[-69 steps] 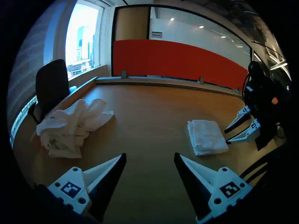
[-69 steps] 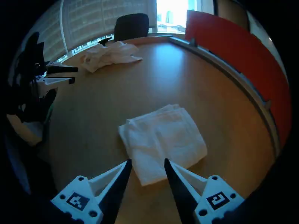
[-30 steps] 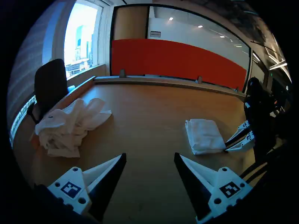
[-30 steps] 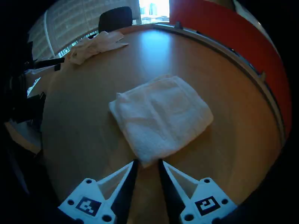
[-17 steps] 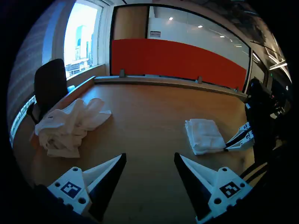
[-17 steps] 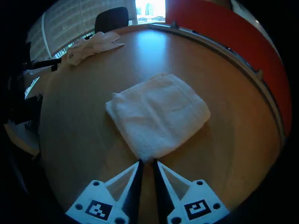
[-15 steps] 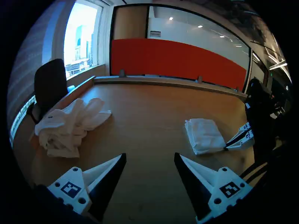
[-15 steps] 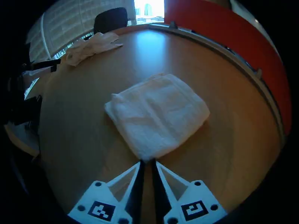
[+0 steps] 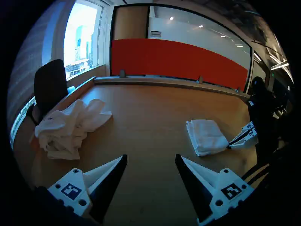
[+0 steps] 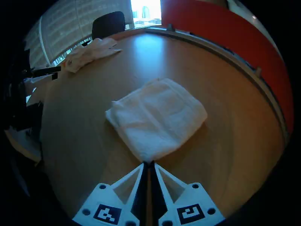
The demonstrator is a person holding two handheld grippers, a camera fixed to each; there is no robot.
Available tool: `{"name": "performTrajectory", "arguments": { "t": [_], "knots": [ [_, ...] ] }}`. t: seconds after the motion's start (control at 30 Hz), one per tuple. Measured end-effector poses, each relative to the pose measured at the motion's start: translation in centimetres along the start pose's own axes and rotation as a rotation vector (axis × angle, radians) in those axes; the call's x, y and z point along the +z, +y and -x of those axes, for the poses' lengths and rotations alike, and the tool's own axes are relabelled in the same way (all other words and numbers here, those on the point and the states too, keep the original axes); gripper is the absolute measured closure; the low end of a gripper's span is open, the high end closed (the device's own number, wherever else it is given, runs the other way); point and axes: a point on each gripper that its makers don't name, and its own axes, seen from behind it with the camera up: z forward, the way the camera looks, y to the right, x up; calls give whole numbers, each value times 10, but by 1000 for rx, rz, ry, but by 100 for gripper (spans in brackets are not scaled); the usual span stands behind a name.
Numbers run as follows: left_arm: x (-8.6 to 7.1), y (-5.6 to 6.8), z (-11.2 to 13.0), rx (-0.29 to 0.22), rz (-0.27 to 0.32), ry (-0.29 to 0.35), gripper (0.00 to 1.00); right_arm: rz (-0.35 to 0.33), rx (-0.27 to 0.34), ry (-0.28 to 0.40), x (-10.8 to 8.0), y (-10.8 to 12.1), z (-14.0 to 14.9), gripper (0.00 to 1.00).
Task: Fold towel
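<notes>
White cloth is lying crumpled in a heap (image 9: 67,126) on the left of the table (image 9: 150,109), not yet folded. The left gripper (image 9: 150,156) is hovering near, jaws spread wide, holding nothing. Right of centre, the towel (image 10: 156,116) is sitting folded square, so this one looks finished. The right gripper (image 10: 149,164) is clenched at its near corner; whether it's nipping cloth, I cannot tell.
</notes>
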Motion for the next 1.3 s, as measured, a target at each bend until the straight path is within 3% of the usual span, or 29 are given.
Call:
{"name": "performTrajectory", "arguments": {
  "t": [0.5, 1.3],
  "knots": [
    [0, 4, -7, 7, 10, 12, 5, 12, -50, 98, -29, 11, -53, 95],
    [-4, 2, -29, 23, 14, 30, 5, 54, -144, 312, -101, 24, -174, 95]
  ]
}}
